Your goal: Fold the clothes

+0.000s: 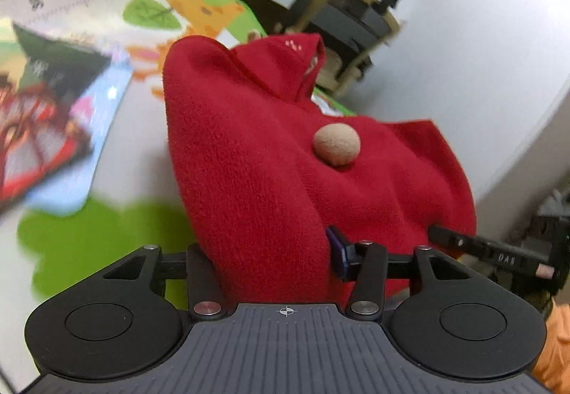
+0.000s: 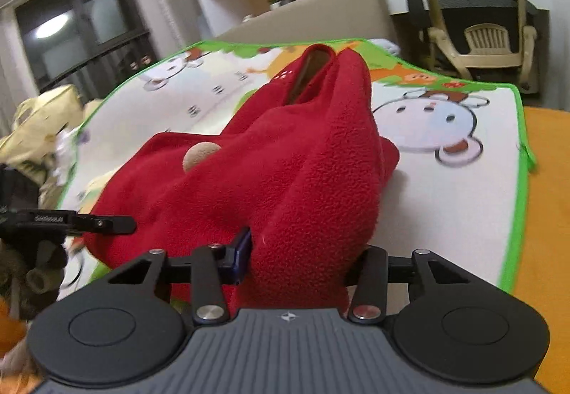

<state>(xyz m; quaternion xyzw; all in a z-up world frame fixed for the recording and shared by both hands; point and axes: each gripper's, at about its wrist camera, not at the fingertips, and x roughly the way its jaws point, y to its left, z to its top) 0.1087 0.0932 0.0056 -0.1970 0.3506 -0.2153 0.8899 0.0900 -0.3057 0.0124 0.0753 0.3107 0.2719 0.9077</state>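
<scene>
The left gripper (image 1: 274,258) is clamped on a bunched edge of a red fleece garment (image 1: 270,159), the cloth packed between its two fingers and rising straight up ahead of the camera. The right gripper (image 2: 299,262) grips another bunch of the same red fleece garment (image 2: 285,162) in the same way — fabric fills the gap between its fingers, and a blue pad shows on the inner face of one finger. Each wrist view catches the other gripper at its edge: in the left wrist view the right gripper's black finger (image 1: 459,240) pokes in against the lower right of the cloth, and in the right wrist view the left gripper's finger (image 2: 107,224) reaches in at the lower left.

The garment hangs lifted between the two grips, draped in thick folds, its far end trailing down onto a cartoon play mat (image 2: 445,180) with a green border and monkey figures. A round tan pom-pom (image 1: 336,144) sits on the fleece near the middle — it is also visible in the right wrist view (image 2: 201,155). At the far top of the cloth an opening shows a brownish lining (image 2: 310,73), with small white stitched marks beside it.

Beyond the mat stand a beige office chair (image 2: 477,13) and, to the left, a dark window (image 2: 82,30). A colourful picture book (image 1: 42,137) lies on the mat to the left.
</scene>
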